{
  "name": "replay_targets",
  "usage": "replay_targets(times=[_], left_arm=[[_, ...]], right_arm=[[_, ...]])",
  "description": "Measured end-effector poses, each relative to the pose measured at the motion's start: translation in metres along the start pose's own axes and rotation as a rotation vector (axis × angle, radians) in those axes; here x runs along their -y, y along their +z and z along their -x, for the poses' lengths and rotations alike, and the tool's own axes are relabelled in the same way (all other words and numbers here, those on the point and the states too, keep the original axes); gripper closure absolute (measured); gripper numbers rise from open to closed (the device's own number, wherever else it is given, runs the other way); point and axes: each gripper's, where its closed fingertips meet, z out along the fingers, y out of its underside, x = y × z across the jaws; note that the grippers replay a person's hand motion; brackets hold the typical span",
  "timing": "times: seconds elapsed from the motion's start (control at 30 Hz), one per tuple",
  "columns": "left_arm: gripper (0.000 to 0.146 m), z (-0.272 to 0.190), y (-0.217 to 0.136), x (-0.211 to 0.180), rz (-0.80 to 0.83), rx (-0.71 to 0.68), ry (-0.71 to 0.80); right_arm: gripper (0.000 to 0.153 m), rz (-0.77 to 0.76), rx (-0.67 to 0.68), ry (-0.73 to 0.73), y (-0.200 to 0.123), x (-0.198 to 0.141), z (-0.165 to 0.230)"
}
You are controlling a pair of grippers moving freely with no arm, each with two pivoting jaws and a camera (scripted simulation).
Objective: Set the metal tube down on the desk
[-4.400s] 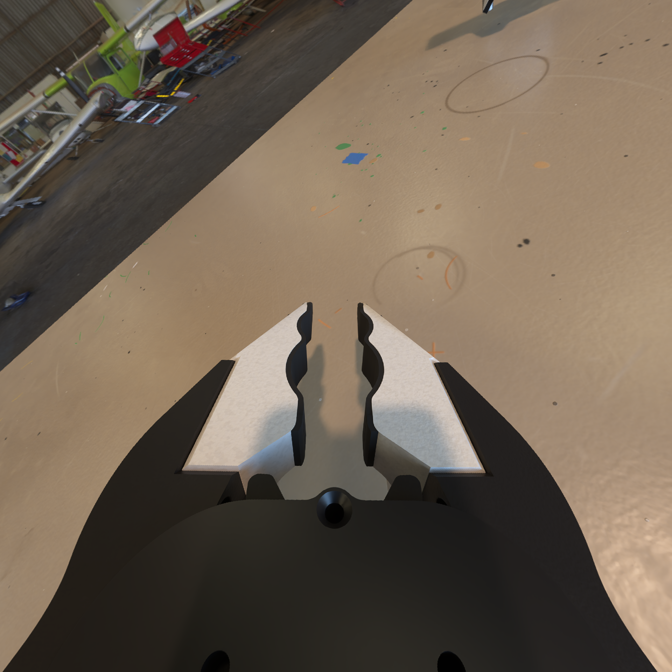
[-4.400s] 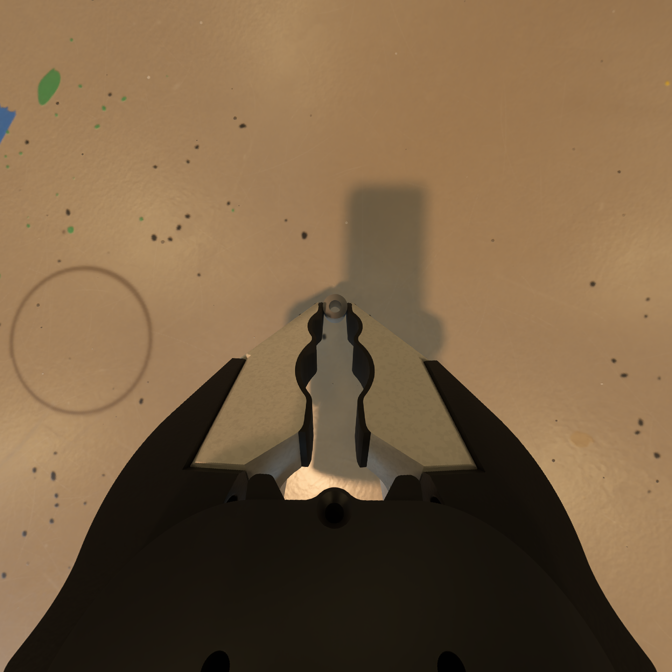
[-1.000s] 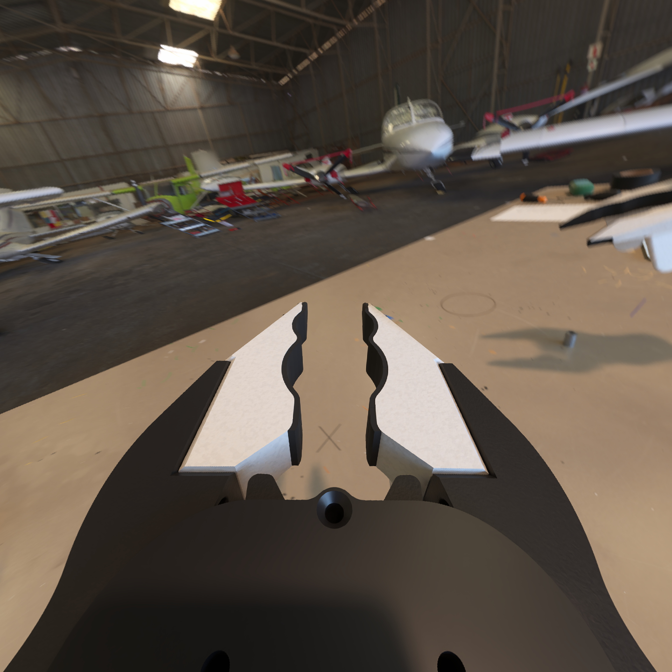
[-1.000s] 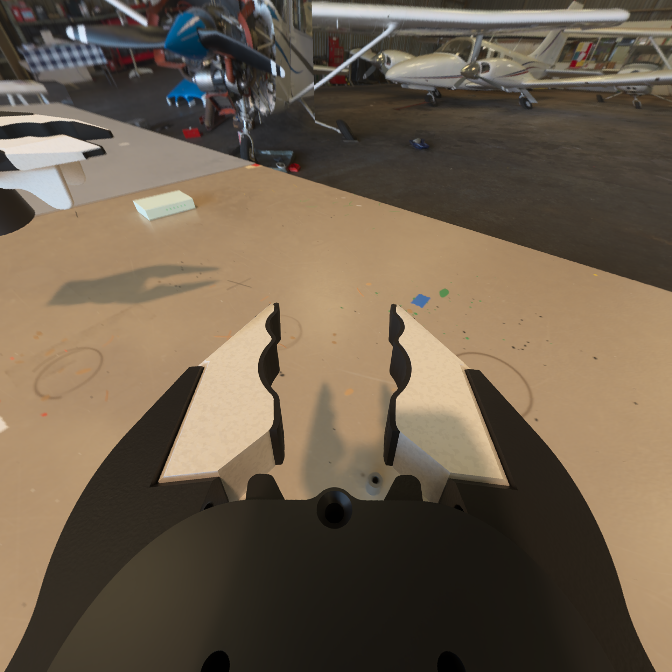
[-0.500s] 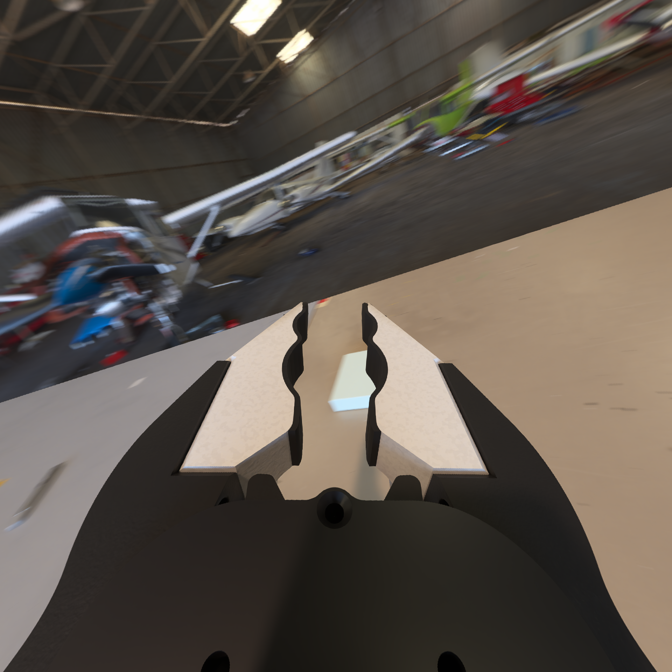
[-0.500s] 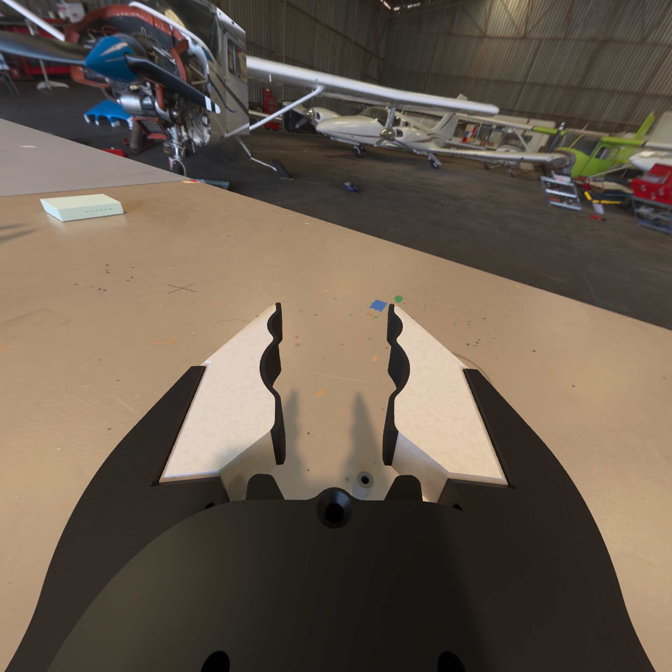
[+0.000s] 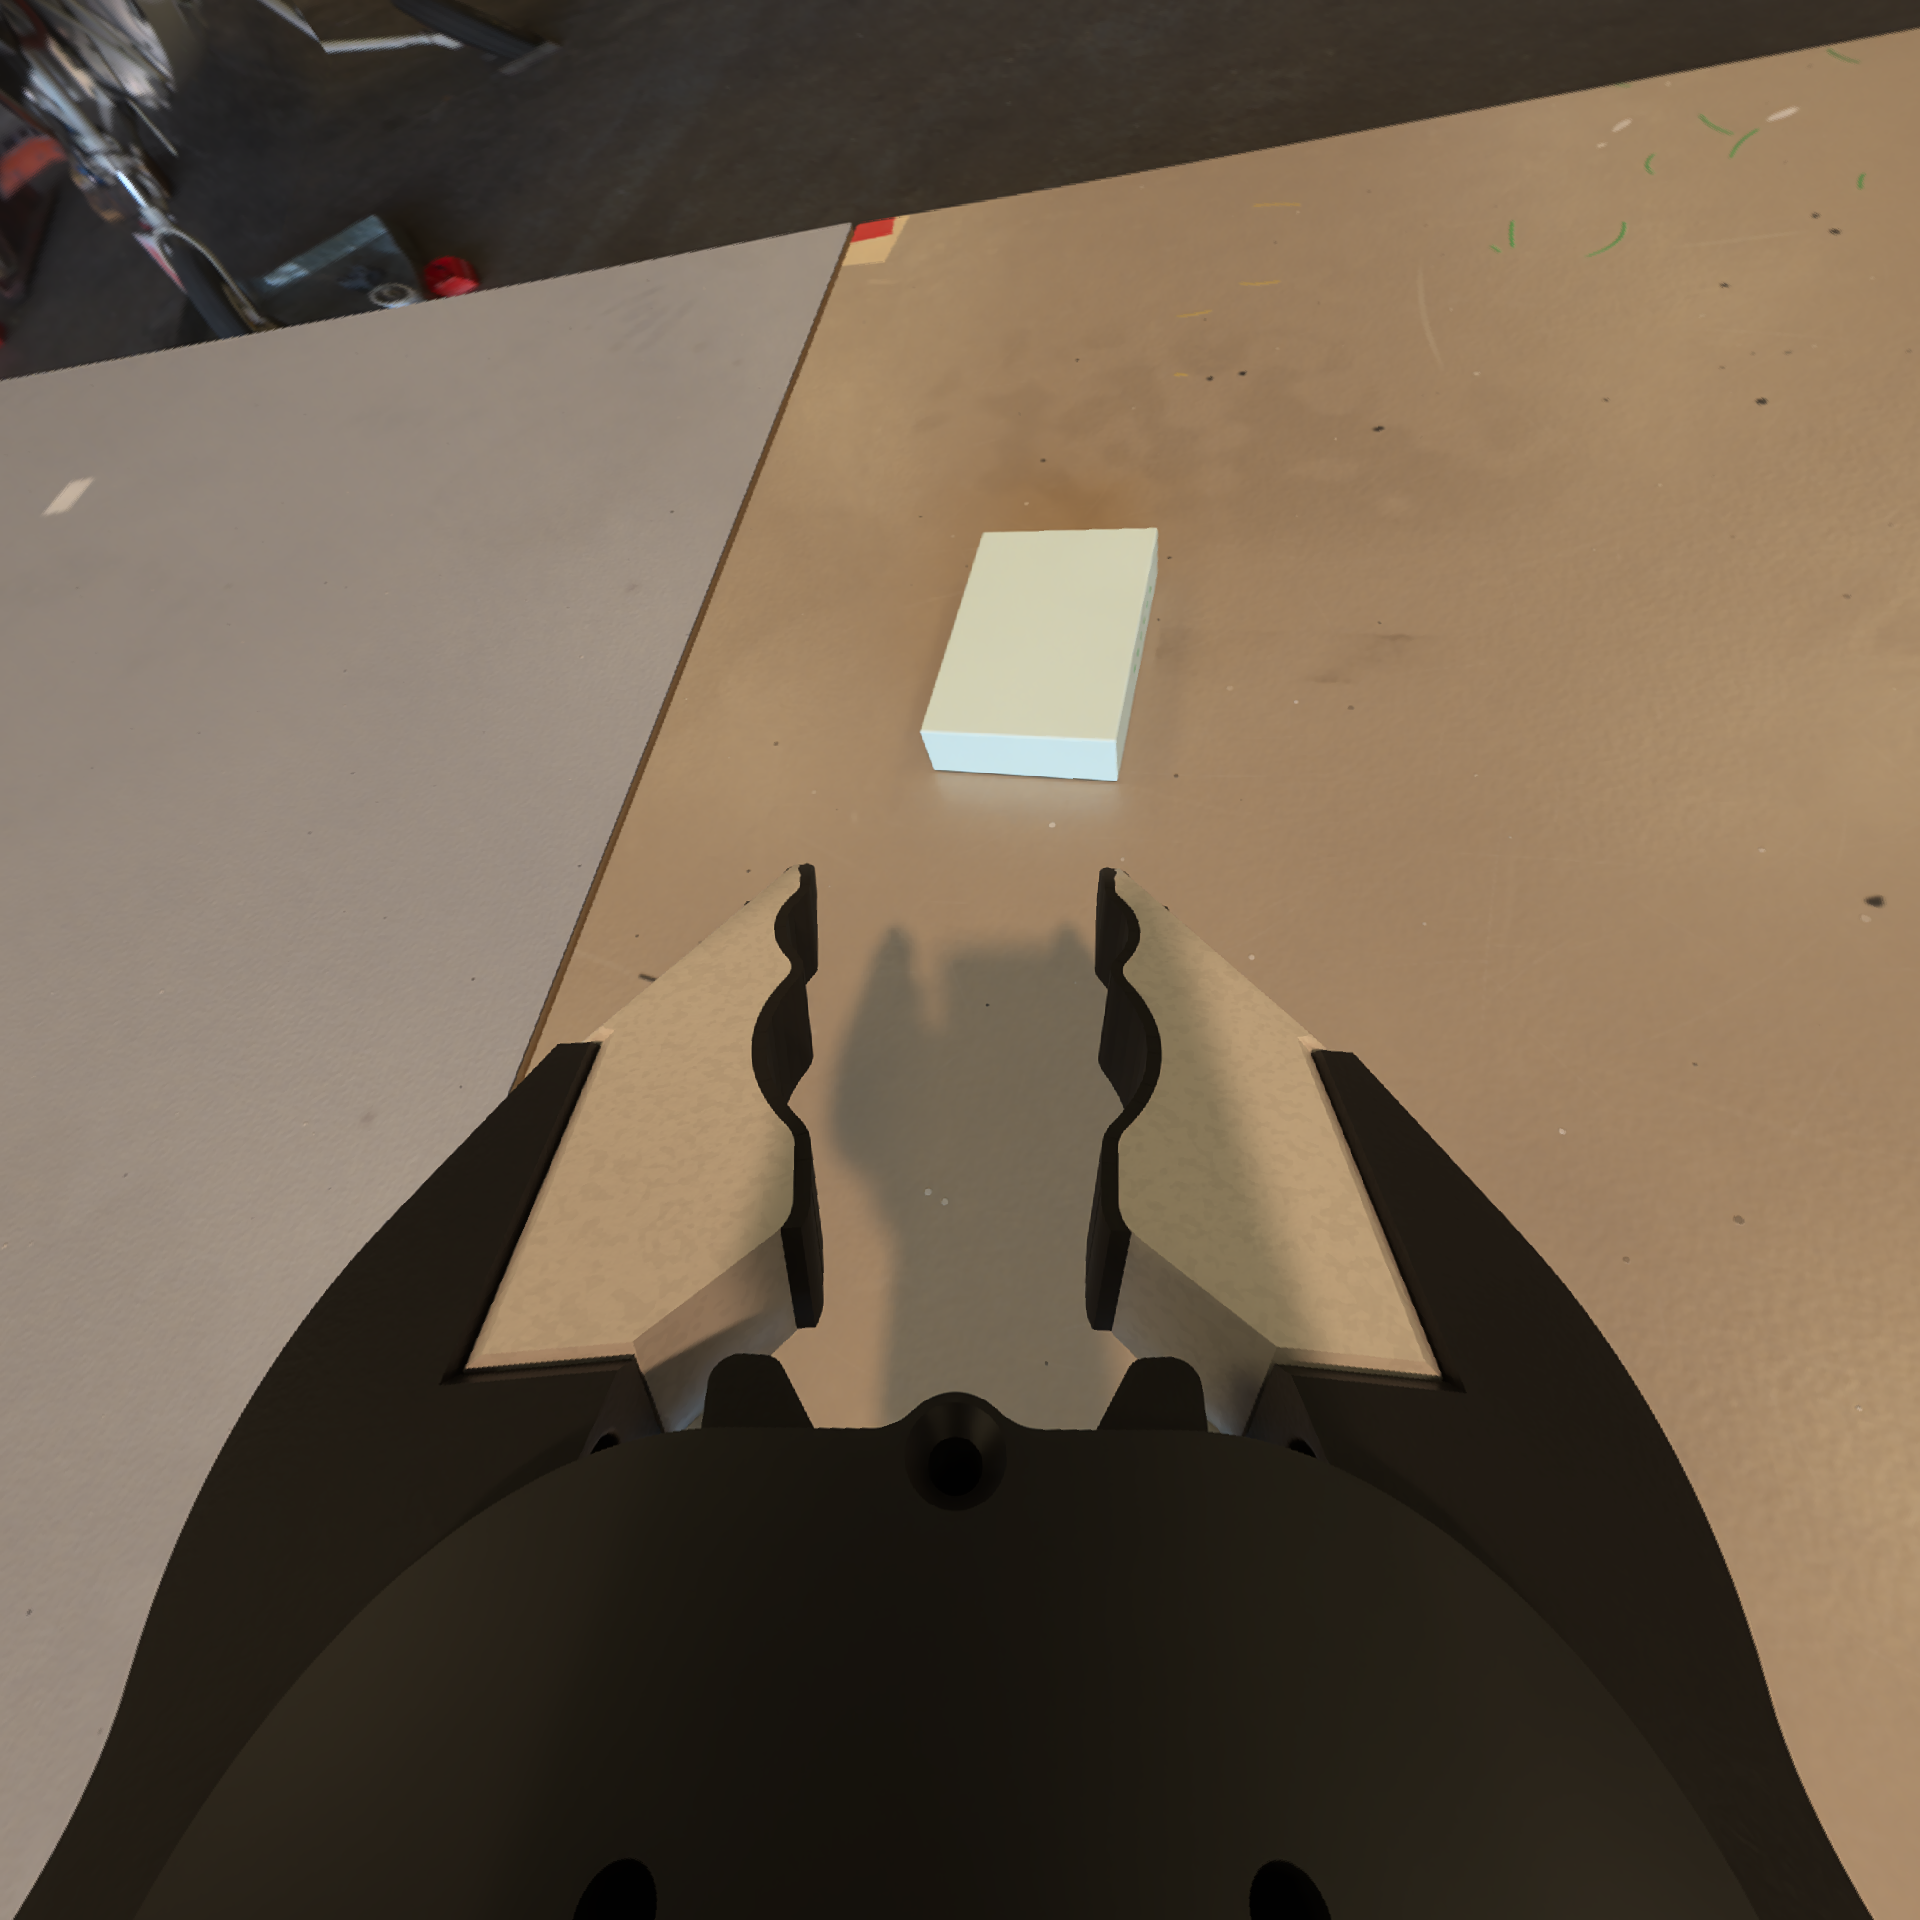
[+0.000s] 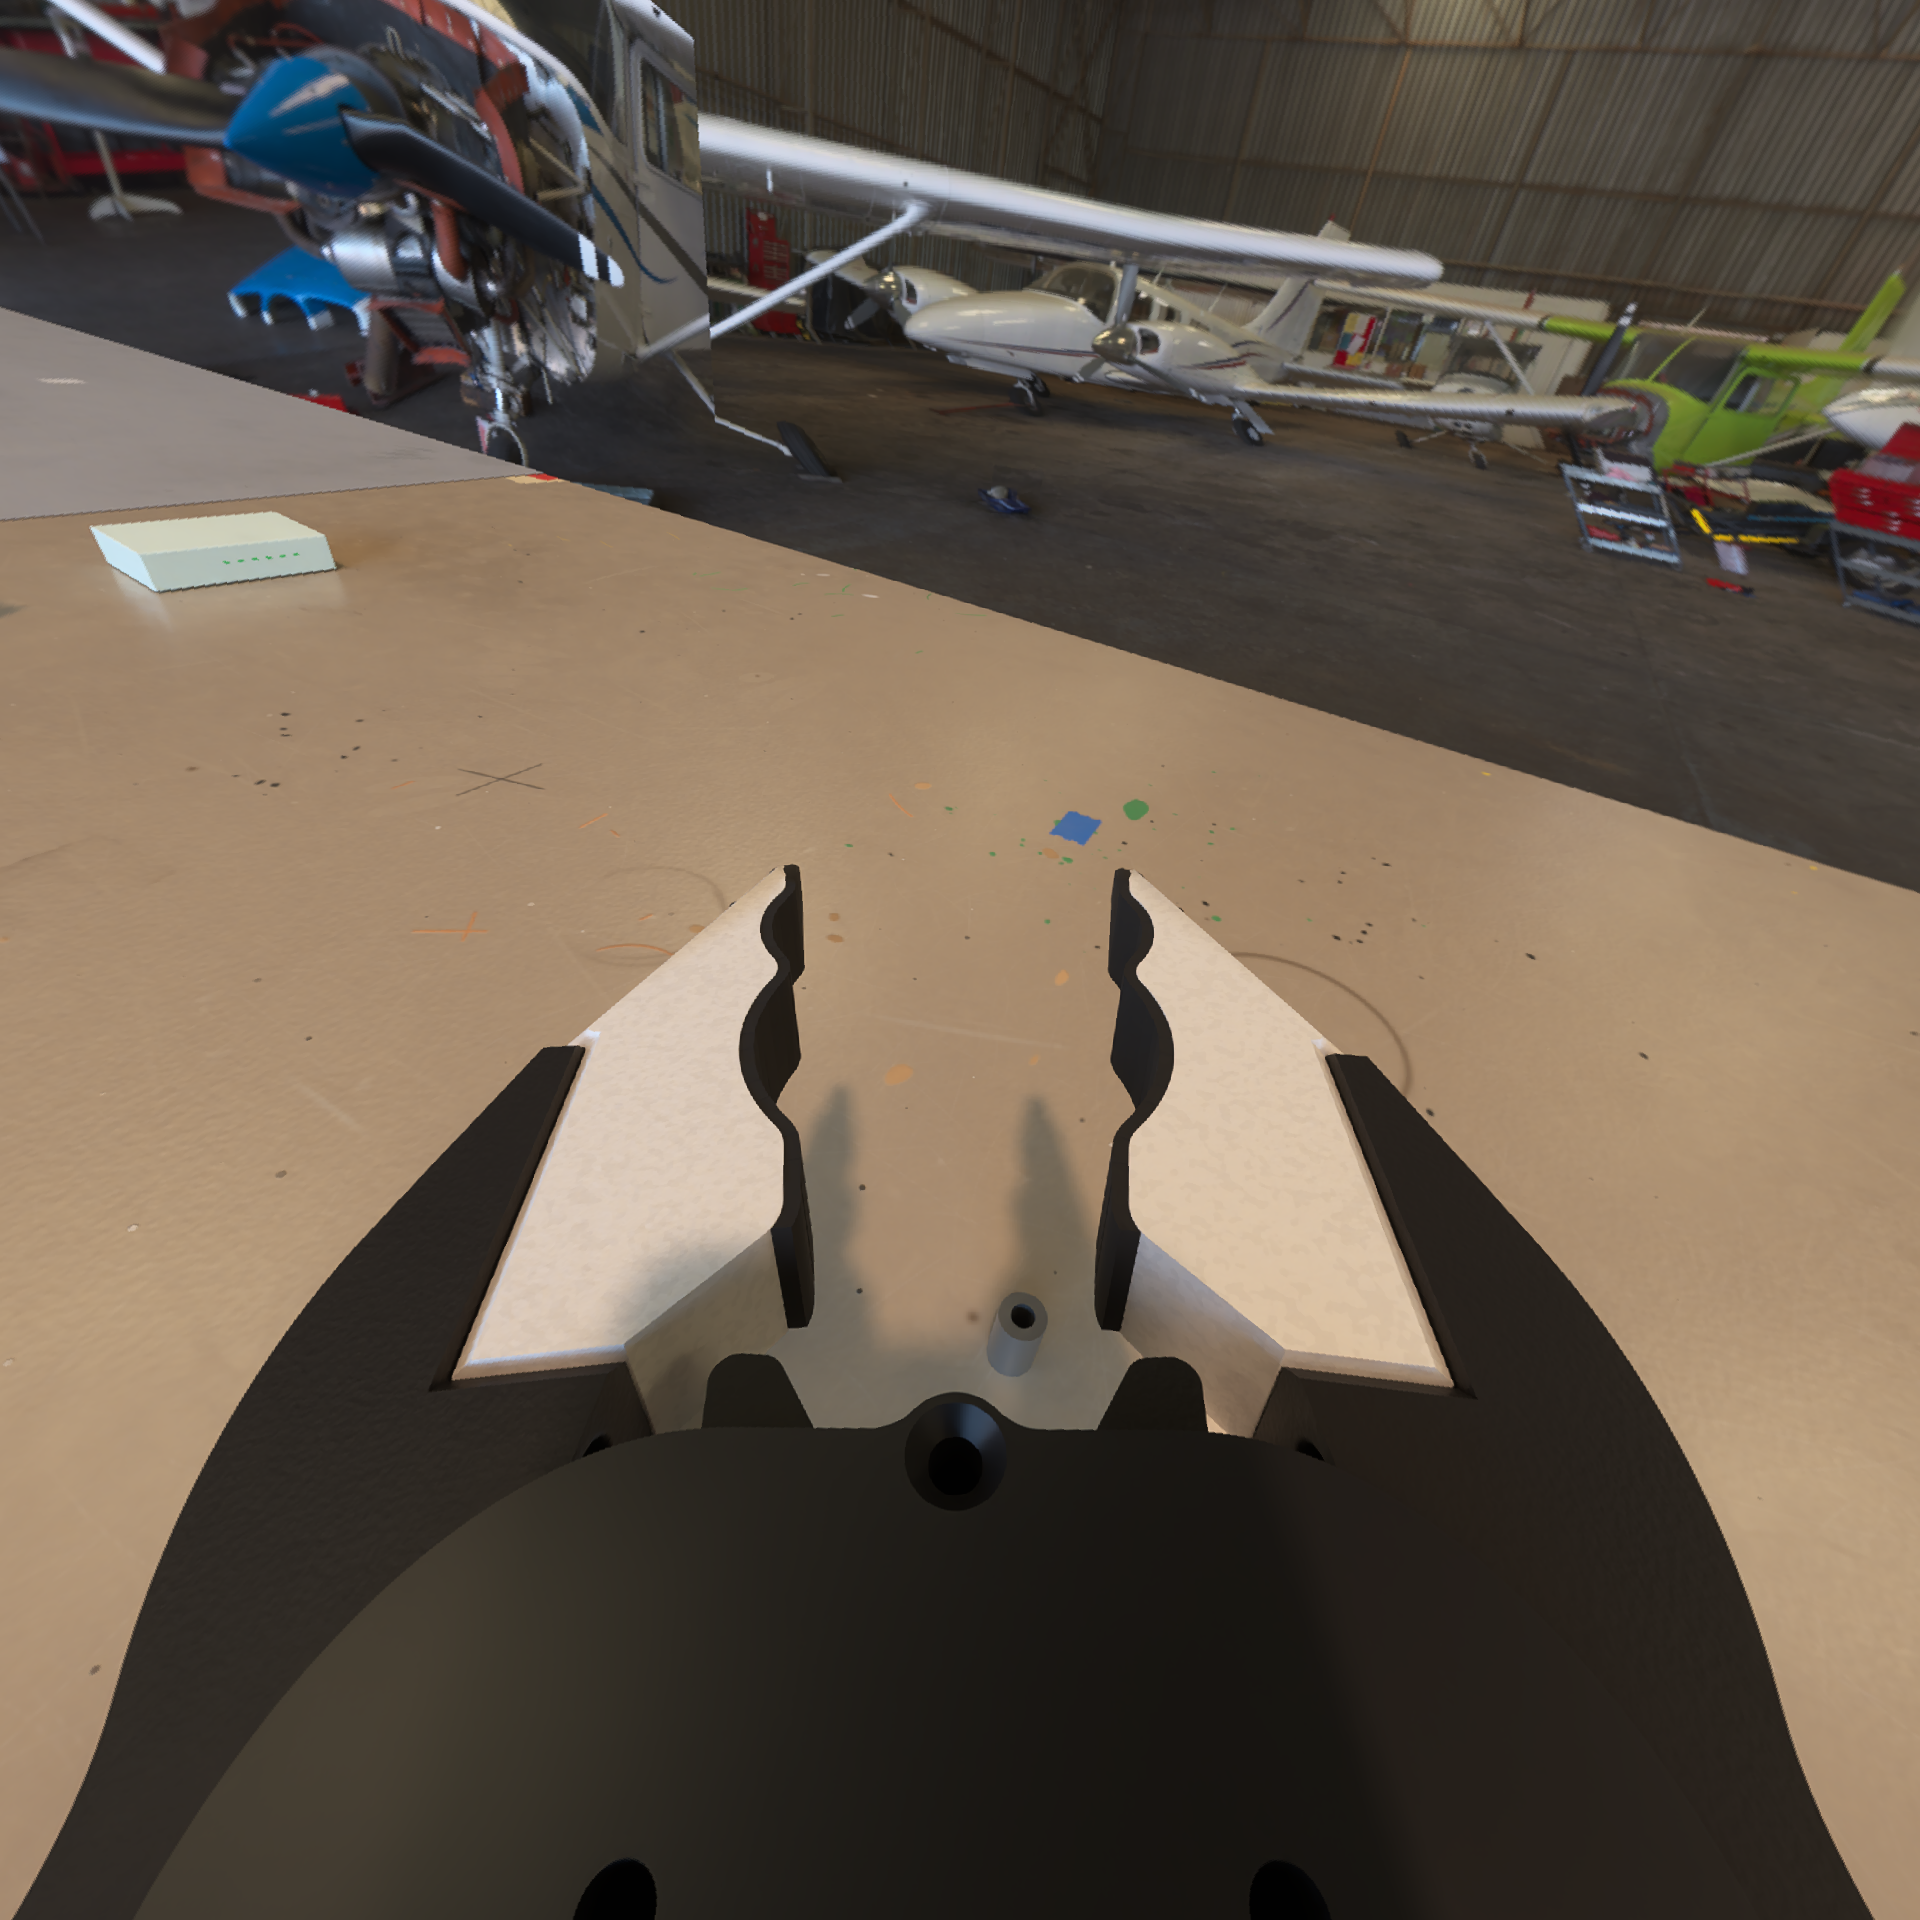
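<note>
Currently right tongs point(image 8: 956, 883) are wide and empty, clear of the tube point(image 8: 1014, 1335), which stands upright on the table point(image 8: 1558, 1091) between the finger roots, bore up, long axis vertical: looks released. Left tongs point(image 7: 956, 883) also wide, holding nothing, aimed at a white box point(image 7: 1039, 655).

A hangar with corrugated walls point(image 8: 1558, 135) and a dark floor point(image 8: 1299, 603) was seen. Planes point(image 8: 1091, 322) were parked at 12 o'clock, a green one point(image 8: 1745, 390) at 2 o'clock.
</note>
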Motion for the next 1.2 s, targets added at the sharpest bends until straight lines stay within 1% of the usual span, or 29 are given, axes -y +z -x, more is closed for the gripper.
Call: replay_targets(times=[0.13, 0.2, 0.23, 0.33, 0.5, 0.57, 0.63, 0.73, 0.83, 0.87, 1.0, 1.1, 1.2], left_arm=[[0.092, -0.008, 0.0, 0.004, -0.025, -0.019, 0.004], [0.092, -0.024, -0.003, 0.01, -0.057, -0.066, -0.003], [0.092, -0.039, -0.006, 0.014, -0.076, -0.113, -0.004], [0.09, -0.109, -0.027, 0.036, -0.174, -0.311, 0.047], [0.089, -0.253, -0.081, 0.066, -0.389, -0.637, 0.234], [0.088, -0.301, -0.102, 0.068, -0.462, -0.758, 0.281], [0.089, -0.339, -0.117, 0.064, -0.504, -0.845, 0.299], [0.089, -0.382, -0.125, 0.051, -0.49, -0.944, 0.247], [0.089, -0.405, -0.12, 0.035, -0.467, -0.942, 0.174], [0.089, -0.408, -0.116, 0.029, -0.449, -0.94, 0.174], [0.09, -0.401, -0.09, 0.011, -0.404, -0.828, 0.284], [0.09, -0.398, -0.082, 0.008, -0.369, -0.837, 0.278], [0.09, -0.396, -0.076, 0.002, -0.341, -0.826, 0.327]], right_arm=[[0.093, 0.004, 0.001, 0.016, 0.001, -0.001, -0.002], [0.093, 0.004, -0.012, 0.011, 0.001, -0.001, -0.004], [0.093, 0.004, -0.018, 0.01, 0.0, -0.001, -0.005], [0.093, 0.004, -0.035, 0.011, -0.002, 0.001, -0.009], [0.094, 0.001, -0.043, 0.015, -0.003, 0.002, -0.011], [0.094, 0.01, -0.035, 0.013, -0.003, 0.0, -0.01], [0.094, 0.015, -0.027, 0.005, -0.004, -0.002, -0.009], [0.094, 0.022, -0.005, 0.015, -0.003, -0.006, -0.005], [0.094, 0.039, 0.023, 0.006, -0.001, -0.009, 0.002], [0.094, 0.049, 0.031, -0.004, -0.001, -0.011, 0.004], [0.093, 0.075, 0.061, -0.007, 0.002, -0.015, 0.009], [0.092, 0.095, 0.075, 0.018, 0.004, -0.018, 0.009], [0.092, 0.089, 0.095, 0.036, 0.004, -0.017, 0.011]])
